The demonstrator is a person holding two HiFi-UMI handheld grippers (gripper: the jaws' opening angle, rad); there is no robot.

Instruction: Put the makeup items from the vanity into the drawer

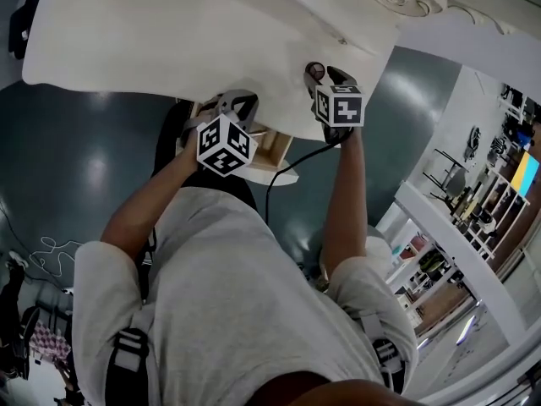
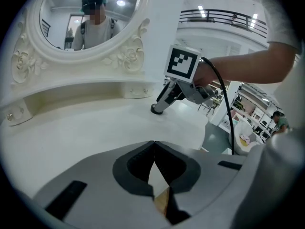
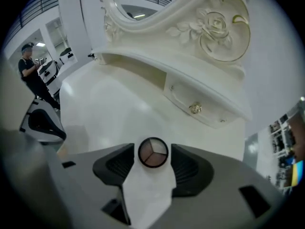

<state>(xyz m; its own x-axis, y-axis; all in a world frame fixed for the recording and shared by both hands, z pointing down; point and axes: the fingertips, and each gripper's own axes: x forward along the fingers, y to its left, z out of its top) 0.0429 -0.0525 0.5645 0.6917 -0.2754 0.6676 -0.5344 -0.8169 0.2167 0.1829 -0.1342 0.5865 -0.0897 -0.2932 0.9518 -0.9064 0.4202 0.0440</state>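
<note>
A round eyeshadow compact (image 3: 153, 152) with three brown shades lies on the white vanity top (image 3: 109, 109). My right gripper (image 3: 152, 162) points steeply down over it. The jaws are open on either side of the compact and no pad presses on it. In the head view the compact (image 1: 314, 70) shows just beyond the right gripper (image 1: 328, 78) near the vanity's front edge. The left gripper view shows the right gripper (image 2: 164, 101) standing over the dark compact (image 2: 156, 109). My left gripper (image 2: 154, 149) is shut and empty, held over the open wooden drawer (image 1: 275, 146) below the vanity's edge.
An oval mirror (image 2: 90, 18) in a carved white frame stands at the back of the vanity. A small upper drawer with a brass knob (image 3: 194, 109) sits under the mirror shelf. A cable (image 1: 292, 163) hangs from the right gripper. A person (image 3: 29, 68) stands in the room to the left.
</note>
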